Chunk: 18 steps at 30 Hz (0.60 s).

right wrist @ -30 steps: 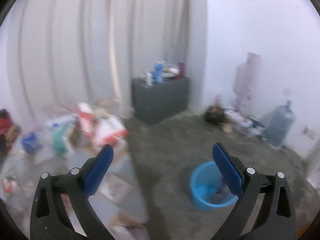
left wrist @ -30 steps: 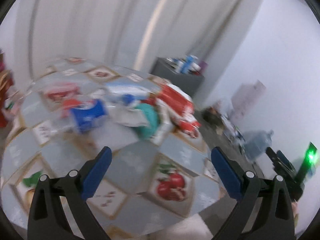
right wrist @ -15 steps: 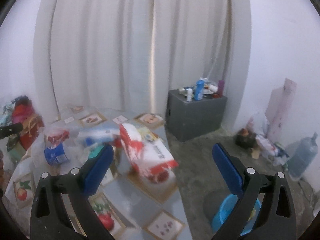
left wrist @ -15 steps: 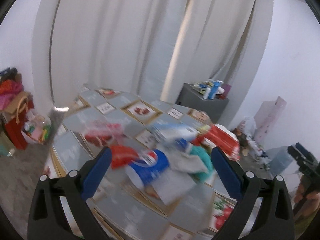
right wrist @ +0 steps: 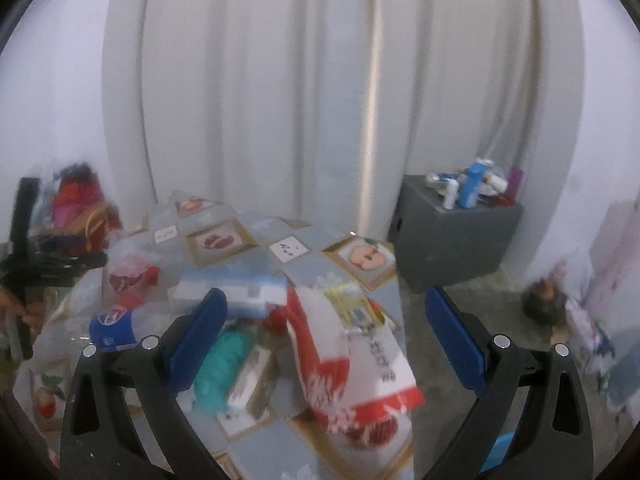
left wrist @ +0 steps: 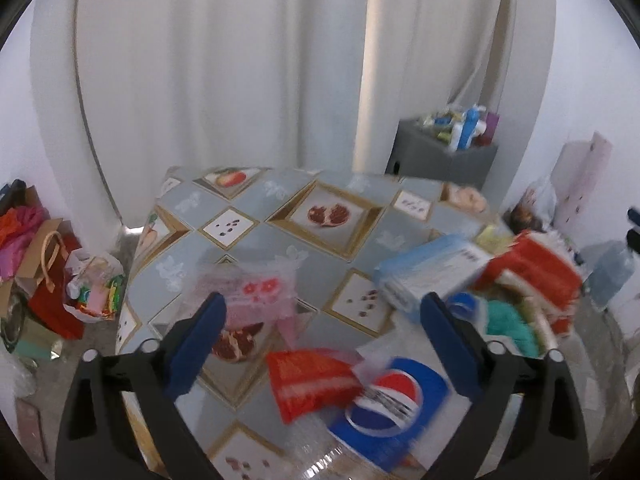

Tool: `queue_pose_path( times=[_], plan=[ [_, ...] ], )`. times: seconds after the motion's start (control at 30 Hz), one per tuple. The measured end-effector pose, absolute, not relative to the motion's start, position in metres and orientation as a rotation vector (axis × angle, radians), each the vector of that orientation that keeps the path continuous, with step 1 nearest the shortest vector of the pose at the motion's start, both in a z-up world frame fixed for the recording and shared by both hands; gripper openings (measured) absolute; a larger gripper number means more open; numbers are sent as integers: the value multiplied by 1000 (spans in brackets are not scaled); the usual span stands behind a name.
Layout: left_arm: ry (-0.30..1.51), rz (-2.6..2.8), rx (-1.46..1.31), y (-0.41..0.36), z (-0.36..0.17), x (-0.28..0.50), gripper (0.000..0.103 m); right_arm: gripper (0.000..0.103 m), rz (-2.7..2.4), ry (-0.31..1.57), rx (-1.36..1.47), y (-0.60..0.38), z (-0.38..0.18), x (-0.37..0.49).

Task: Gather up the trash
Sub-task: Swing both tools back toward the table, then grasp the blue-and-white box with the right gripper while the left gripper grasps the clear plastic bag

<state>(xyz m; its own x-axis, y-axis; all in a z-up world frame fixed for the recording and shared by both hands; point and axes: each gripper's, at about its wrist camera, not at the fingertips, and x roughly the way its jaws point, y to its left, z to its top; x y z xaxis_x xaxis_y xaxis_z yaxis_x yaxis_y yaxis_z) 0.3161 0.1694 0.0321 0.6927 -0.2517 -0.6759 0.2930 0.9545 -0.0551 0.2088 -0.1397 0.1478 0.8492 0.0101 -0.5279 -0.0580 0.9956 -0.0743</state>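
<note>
Left wrist view | left gripper [left wrist: 320,336] gaping wide, gripping nothing | red wrapper [left wrist: 314,380] lying flat on table [left wrist: 280,196] | right gripper [right wrist: 326,330] likewise spread, hovering over red-white bag [right wrist: 352,364] lying lengthwise toward camera

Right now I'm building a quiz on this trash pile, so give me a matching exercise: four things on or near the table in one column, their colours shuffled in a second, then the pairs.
Things:
1. Pepsi bottle label
2. crumpled wrapper just left of it
3. bunched bag in the middle of the pile
4. cabinet by the curtain

Colours:
A. grey
B. teal
C. blue with a red and white logo
D. red-orange

Pairs: 1-C, 2-D, 3-B, 4-A
</note>
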Motion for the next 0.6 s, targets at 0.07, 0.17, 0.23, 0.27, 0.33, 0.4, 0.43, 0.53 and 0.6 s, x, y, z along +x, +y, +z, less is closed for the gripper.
queue_pose_path(
  times=[0.07, 0.17, 0.23, 0.27, 0.33, 0.4, 0.43, 0.53, 0.6],
  plan=[
    [766, -294, 92, 167, 23, 332, 92, 94, 83, 591, -95, -137, 145, 226],
    [802, -292, 134, 165, 12, 353, 89, 94, 197, 653, -142, -122, 141, 252],
    [824, -296, 152, 165, 5, 365, 87, 94, 297, 687, -223, -105, 138, 273],
    [843, -293, 163, 166, 0, 374, 87, 94, 362, 709, -287, -95, 135, 285],
    [875, -284, 168, 168, -8, 384, 82, 92, 440, 722, -365, -82, 132, 302],
    [917, -280, 170, 169, -18, 394, 79, 92, 565, 789, -426, -71, 124, 323],
    [943, -288, 166, 169, -24, 399, 78, 92, 622, 829, -456, -66, 119, 334],
    [991, -292, 161, 168, -35, 404, 78, 92, 756, 946, -540, -52, 100, 359],
    [1010, -296, 173, 165, -43, 407, 78, 92, 814, 1012, -574, -44, 86, 375]
  ],
)
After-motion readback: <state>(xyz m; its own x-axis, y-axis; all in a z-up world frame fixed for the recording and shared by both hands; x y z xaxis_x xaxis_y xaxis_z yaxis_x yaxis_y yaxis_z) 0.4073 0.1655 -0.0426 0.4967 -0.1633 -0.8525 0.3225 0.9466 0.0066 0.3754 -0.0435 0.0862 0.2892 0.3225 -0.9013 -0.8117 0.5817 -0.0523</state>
